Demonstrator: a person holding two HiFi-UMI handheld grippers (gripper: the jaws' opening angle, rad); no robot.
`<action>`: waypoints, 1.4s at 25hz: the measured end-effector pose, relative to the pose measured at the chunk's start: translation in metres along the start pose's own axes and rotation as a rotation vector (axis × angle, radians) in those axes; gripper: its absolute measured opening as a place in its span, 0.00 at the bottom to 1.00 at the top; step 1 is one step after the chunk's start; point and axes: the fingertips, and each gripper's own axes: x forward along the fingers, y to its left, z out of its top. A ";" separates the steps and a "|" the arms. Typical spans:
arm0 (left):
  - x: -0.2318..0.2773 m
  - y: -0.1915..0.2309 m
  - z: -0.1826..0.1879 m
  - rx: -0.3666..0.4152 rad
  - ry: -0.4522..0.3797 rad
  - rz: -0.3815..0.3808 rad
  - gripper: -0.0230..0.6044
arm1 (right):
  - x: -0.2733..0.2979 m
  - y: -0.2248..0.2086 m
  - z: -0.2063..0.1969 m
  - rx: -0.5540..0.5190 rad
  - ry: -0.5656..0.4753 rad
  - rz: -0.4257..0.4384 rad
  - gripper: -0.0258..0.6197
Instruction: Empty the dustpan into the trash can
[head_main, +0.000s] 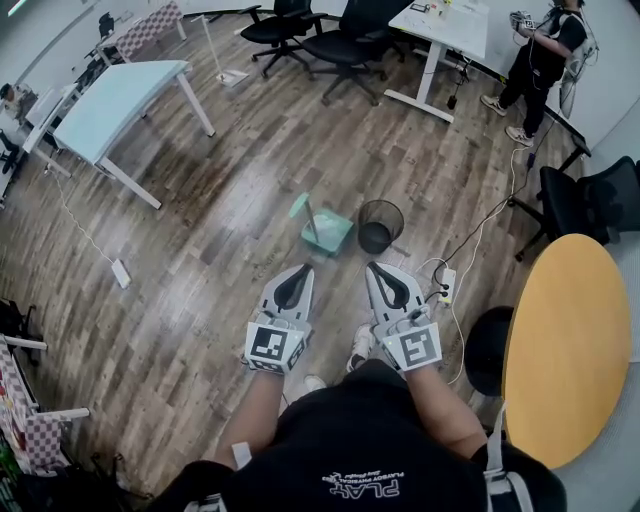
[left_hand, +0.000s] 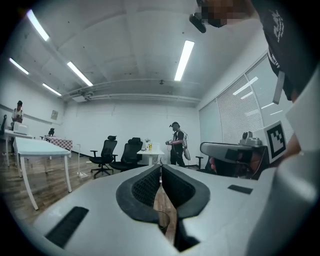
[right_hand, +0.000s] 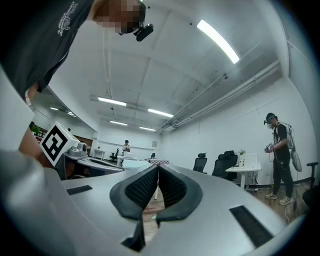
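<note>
- On the wooden floor ahead of the person, the teal dustpan sits flat with its handle standing up
- The black mesh trash can stands upright just beside the dustpan, on its right; I cannot tell whether the two touch
- Left claw: jaws closed pad to pad with nothing between them, held level in front of the body, well short of the dustpan
- Right claw: jaws also closed together and empty in its own view, held side by side with the left
- Step in hand, as I judge it: the approach; dustpan untouched, nothing lifted, no emptying begun
- Next move calls for closing the gap to the dustpan, then opening one claw wide enough for the handle and clamping it firmly
- After that: lift with the pan kept level so the contents stay in, carry it over the can's rim, tip it mouth-down
- Contents of the dustpan: too small to tell from here
- Watch: a white cable and power strip lie on the floor right of the can, and a round yellow table stands near on that side
</note>
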 end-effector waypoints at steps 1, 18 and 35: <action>0.011 0.002 0.000 0.001 0.002 0.003 0.08 | 0.006 -0.009 -0.002 0.001 -0.004 0.004 0.08; 0.135 0.023 0.016 0.011 0.031 0.062 0.08 | 0.080 -0.116 -0.020 -0.002 -0.008 0.081 0.08; 0.206 0.136 -0.004 0.008 0.091 -0.017 0.08 | 0.201 -0.112 -0.054 0.044 0.000 0.015 0.08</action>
